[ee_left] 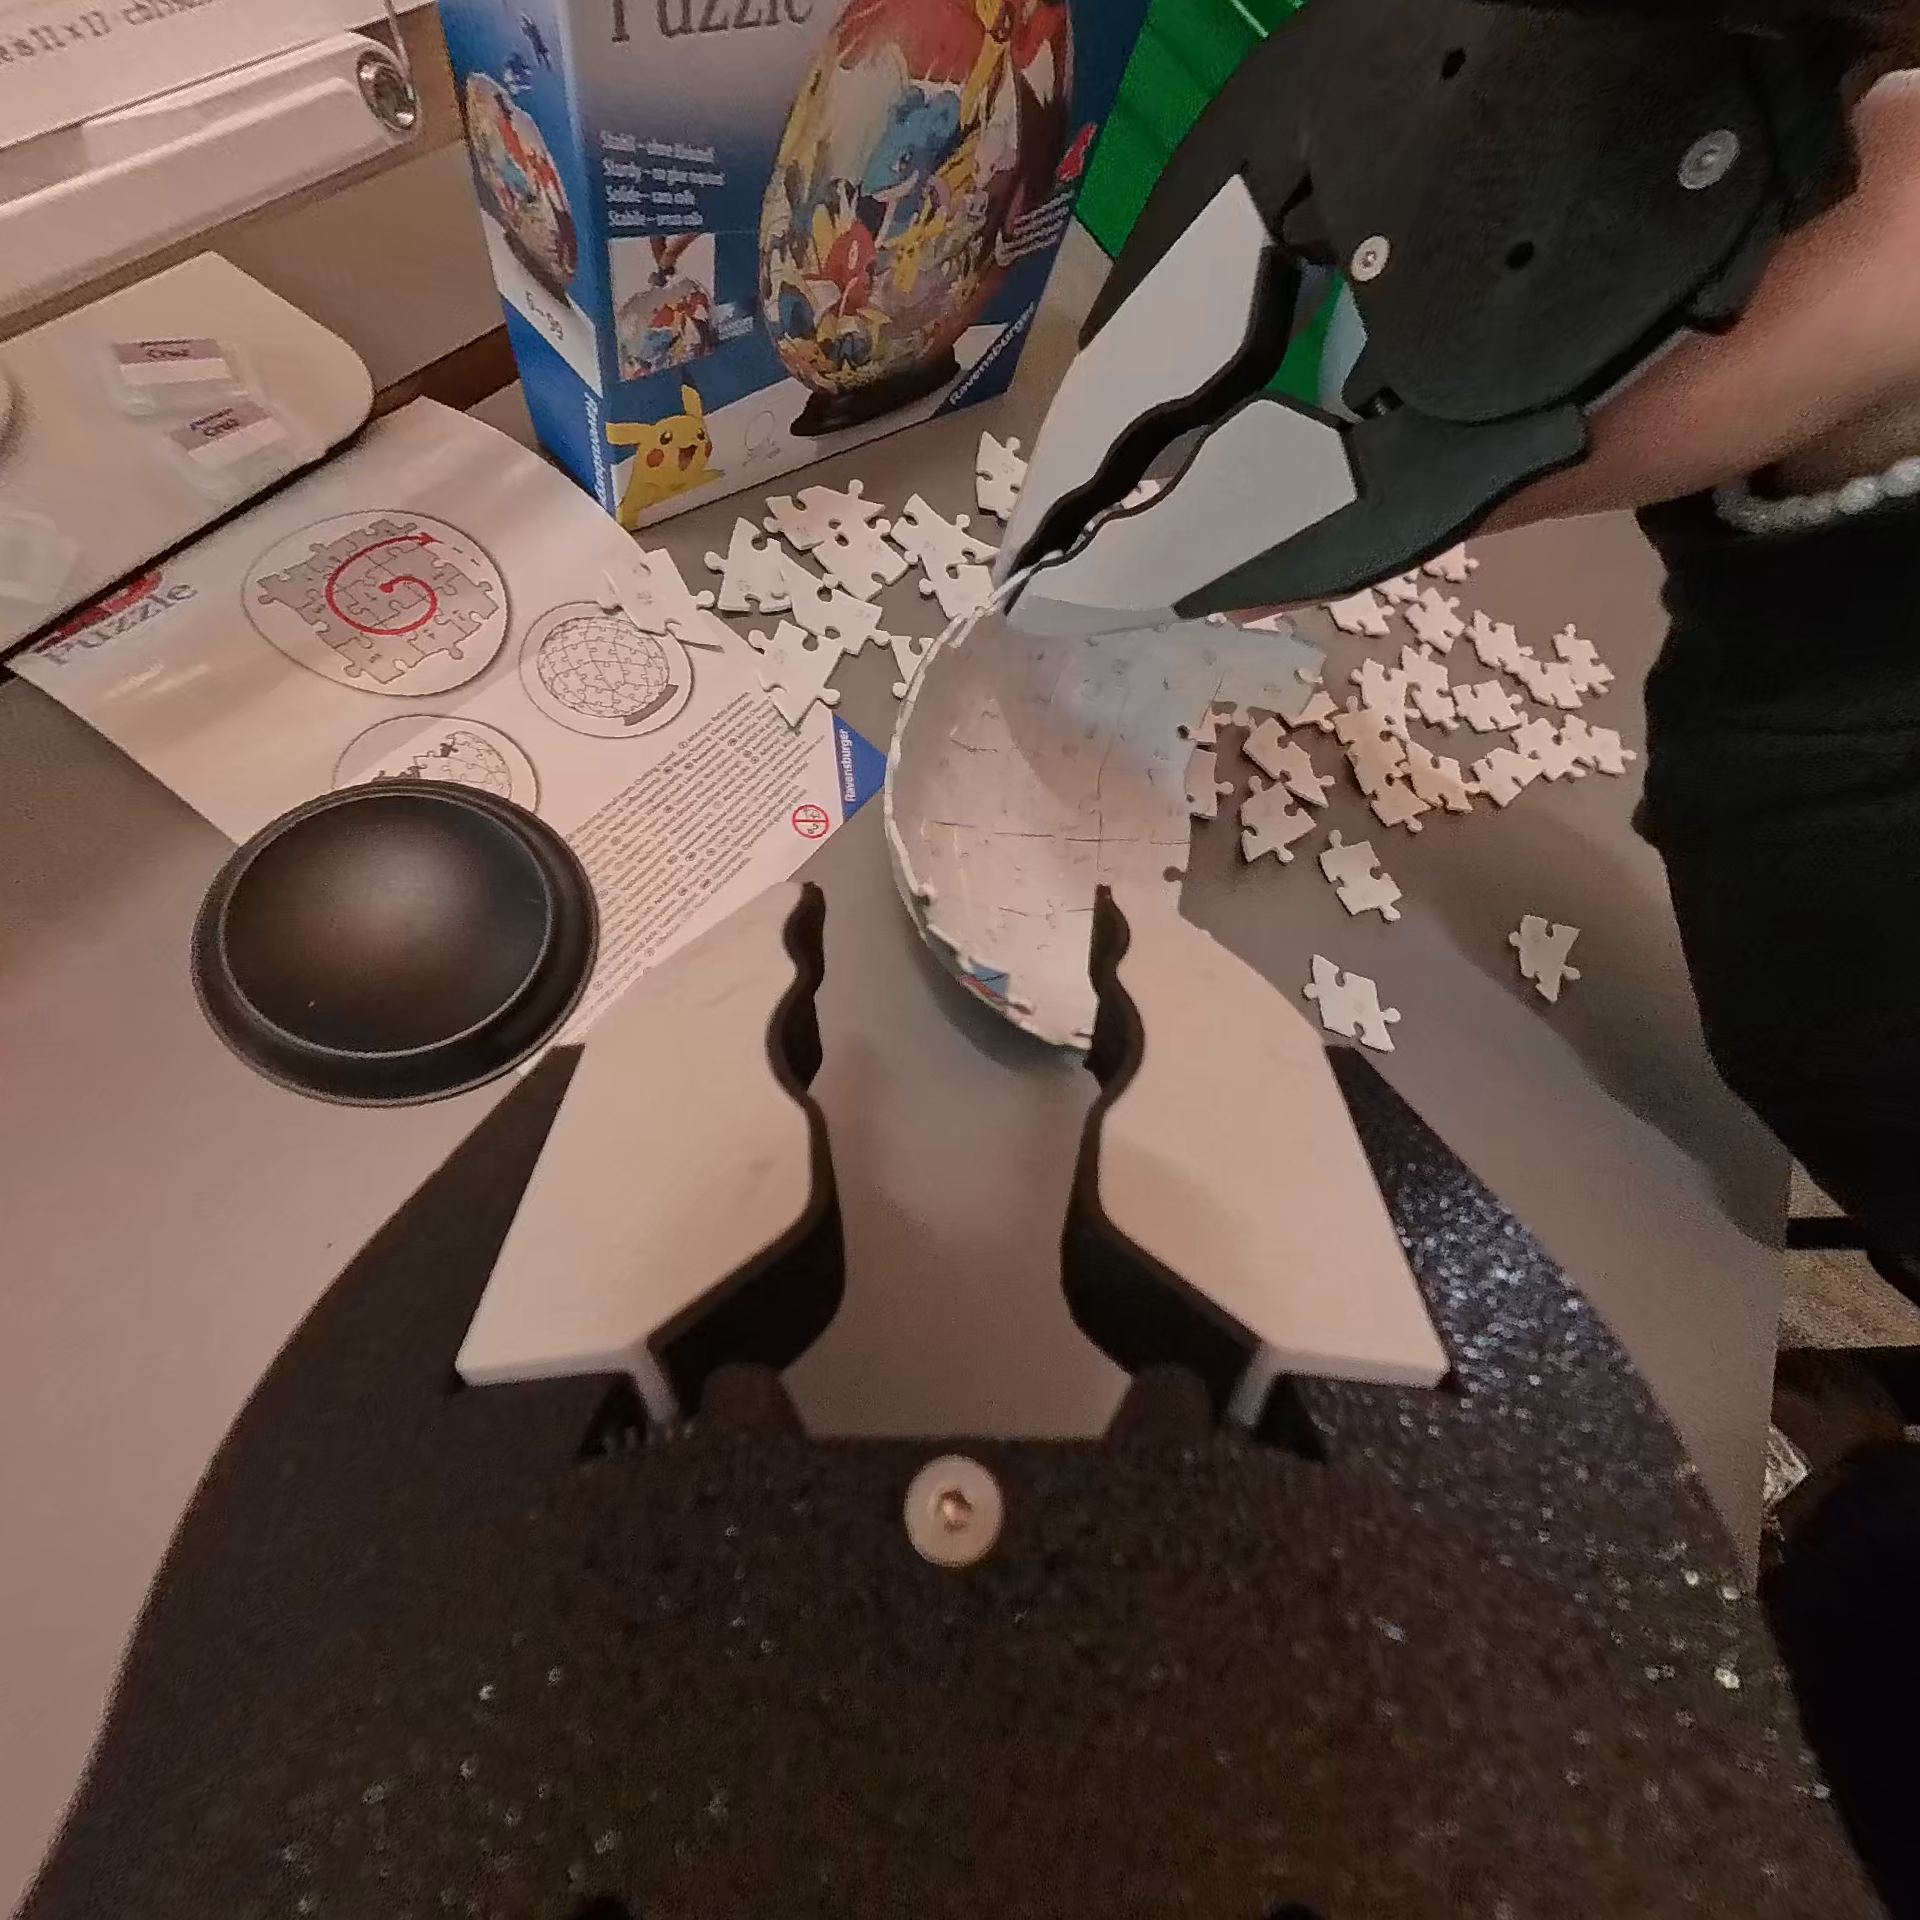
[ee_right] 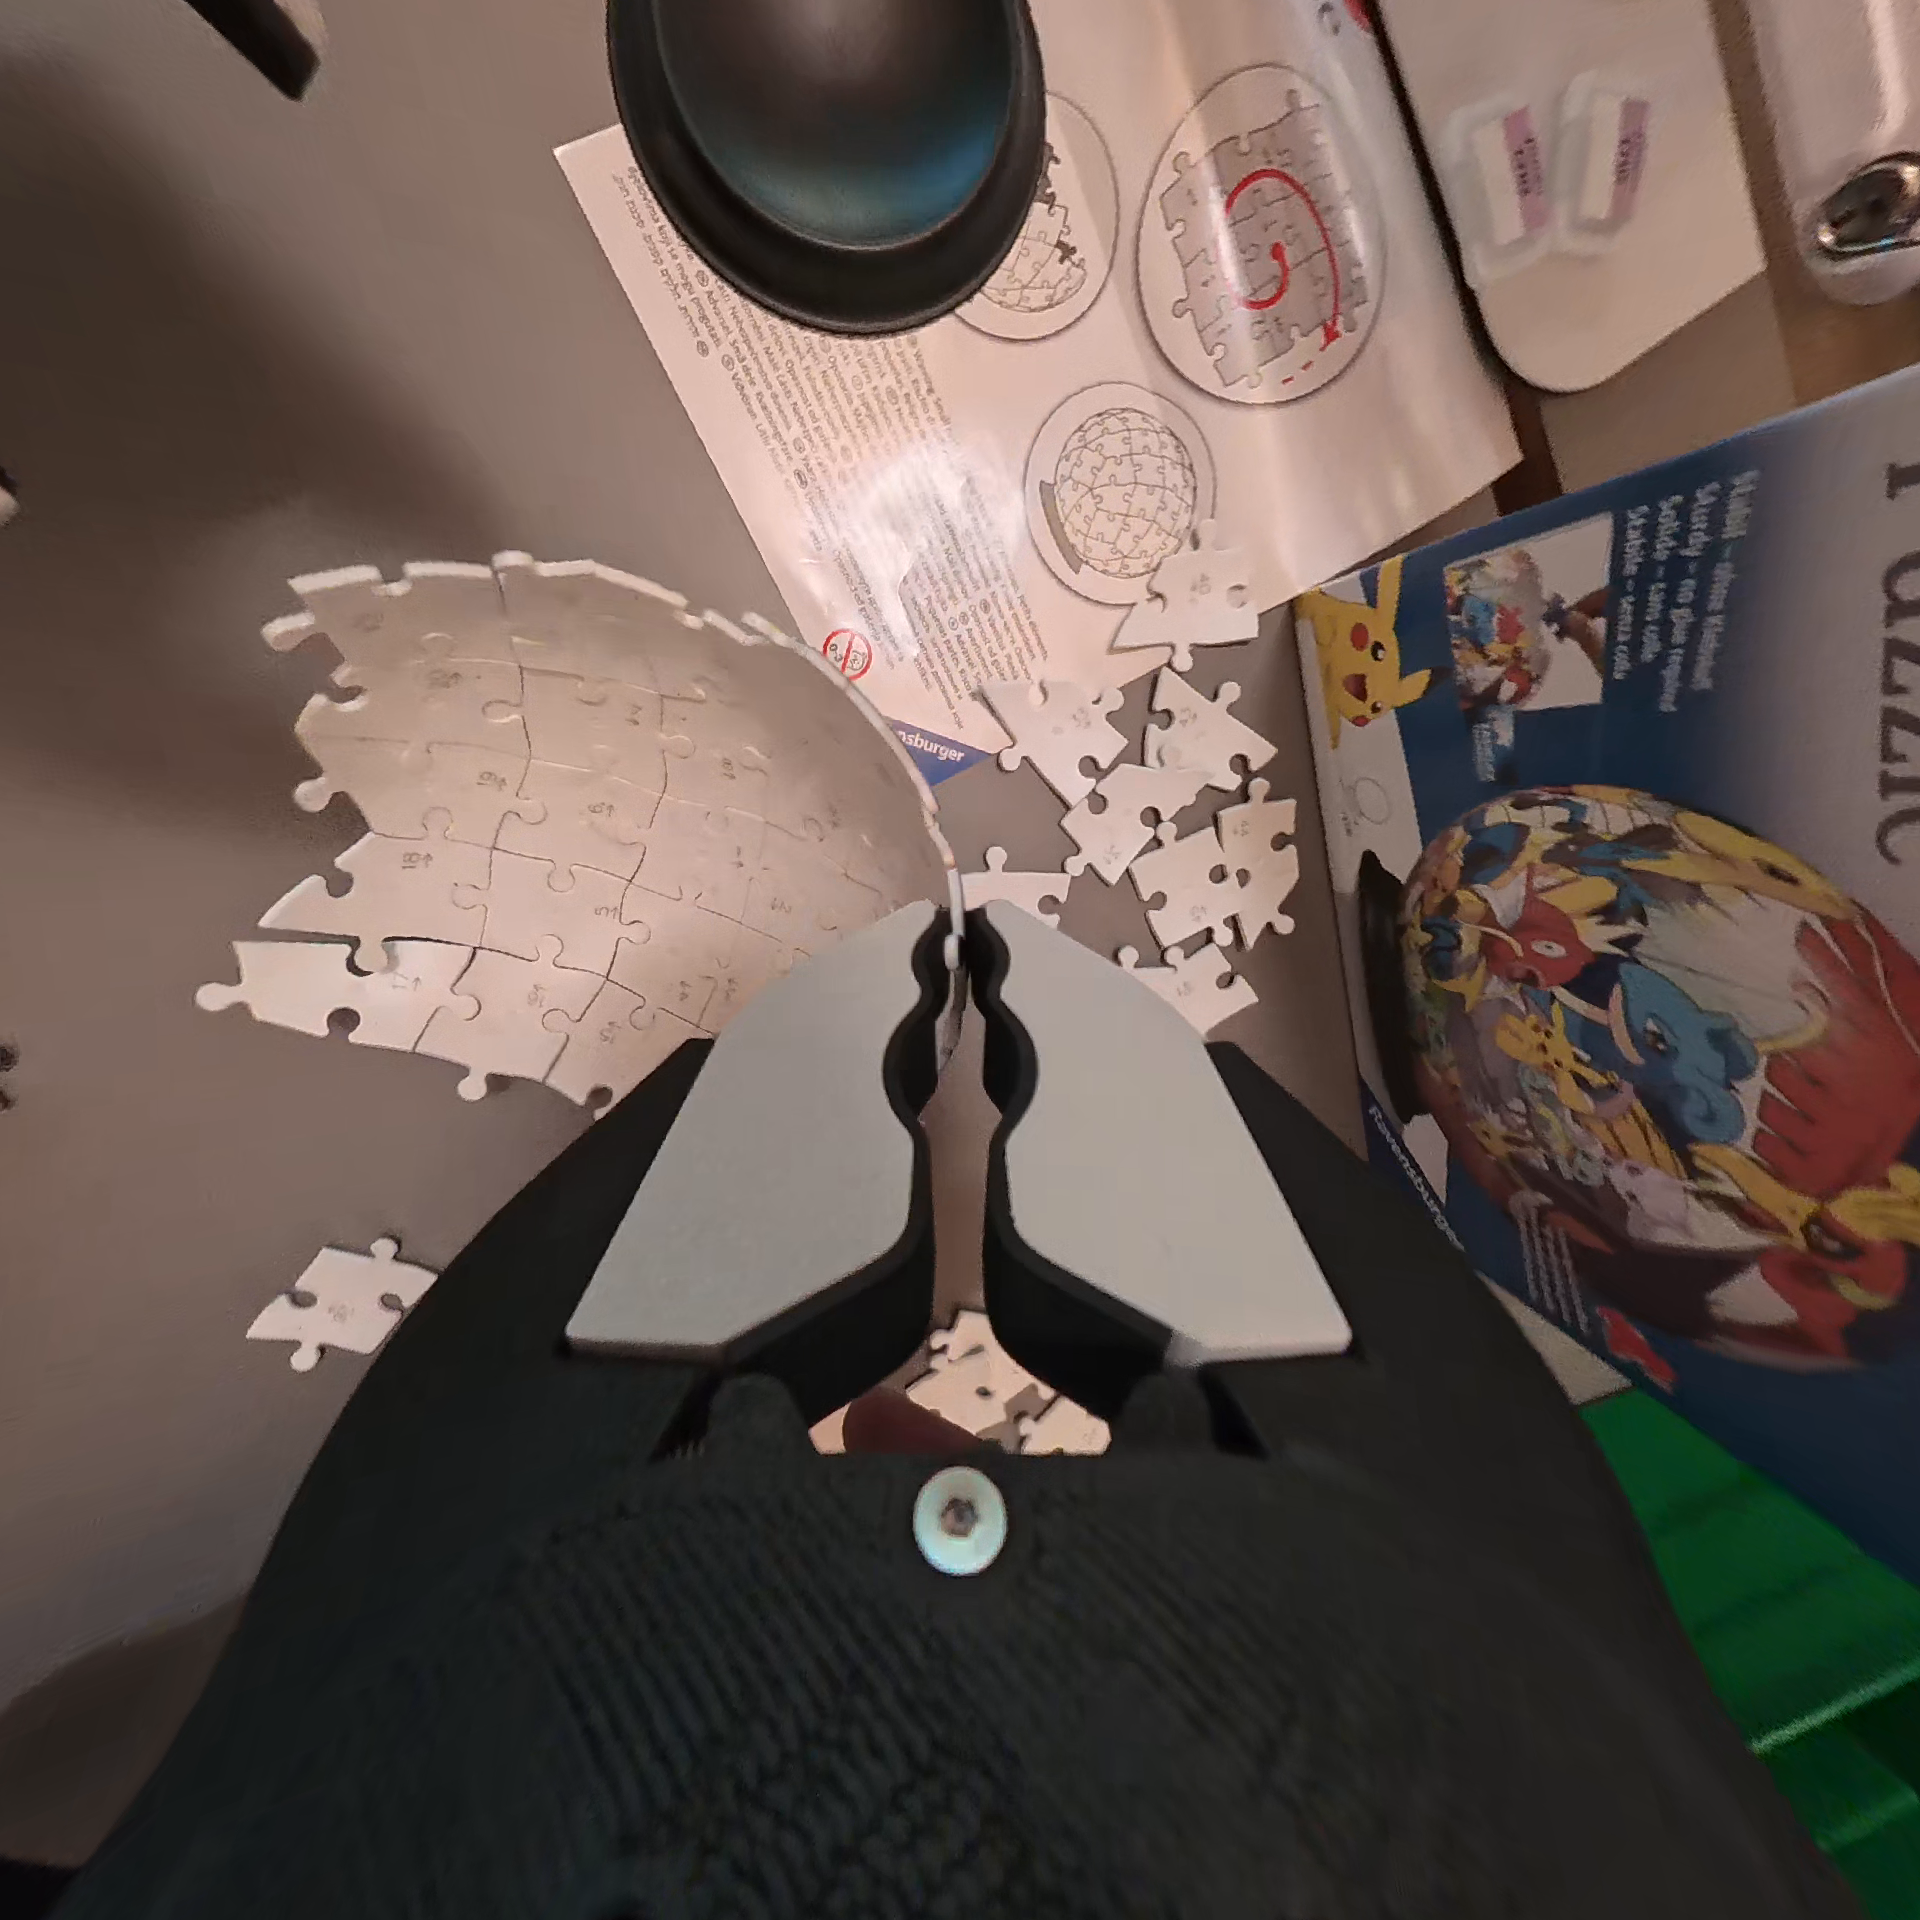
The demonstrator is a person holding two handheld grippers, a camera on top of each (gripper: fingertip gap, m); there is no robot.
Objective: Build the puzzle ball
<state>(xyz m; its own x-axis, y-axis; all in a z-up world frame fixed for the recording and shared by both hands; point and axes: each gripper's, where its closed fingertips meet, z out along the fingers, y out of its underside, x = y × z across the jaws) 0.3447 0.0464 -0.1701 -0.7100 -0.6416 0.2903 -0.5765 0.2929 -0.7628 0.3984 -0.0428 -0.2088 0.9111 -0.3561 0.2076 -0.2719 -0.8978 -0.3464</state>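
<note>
The half-built puzzle ball [ee_left: 1023, 810] sits on the grey surface [ee_left: 935, 1195], a curved shell of joined white pieces with its hollow inside facing up and a little colour showing at its lower outer edge. The right hand-held gripper [ee_right: 957, 932] has its jaws pressed together on the shell's rim, pinching the thin edge between the 2 fingertips; in the left wrist view the same right hand-held gripper [ee_left: 1023, 582] comes down from the upper right onto the far edge of the shell. The left hand-held gripper [ee_left: 951, 914] is spread wide with nothing between its fingers, held just short of the shell's near side, and its right fingertip [ee_left: 1117, 925] overlaps the shell's edge in that view; whether it touches cannot be told.

Loose puzzle pieces [ee_left: 1455, 727] lie white side up in 2 scatters, 1 to the right of the shell and 1 behind it near the puzzle box [ee_left: 769, 239], which stands upright at the back of the surface. An instruction sheet [ee_left: 436, 665] lies flat left of the shell, with 1 loose piece [ee_right: 1190, 603] resting on it. The black round stand [ee_left: 393, 940] sits on the sheet's near corner, well apart from the shell. White devices [ee_left: 177, 343] lie at the far left, and something green [ee_right: 1766, 1621] shows beside the box.
</note>
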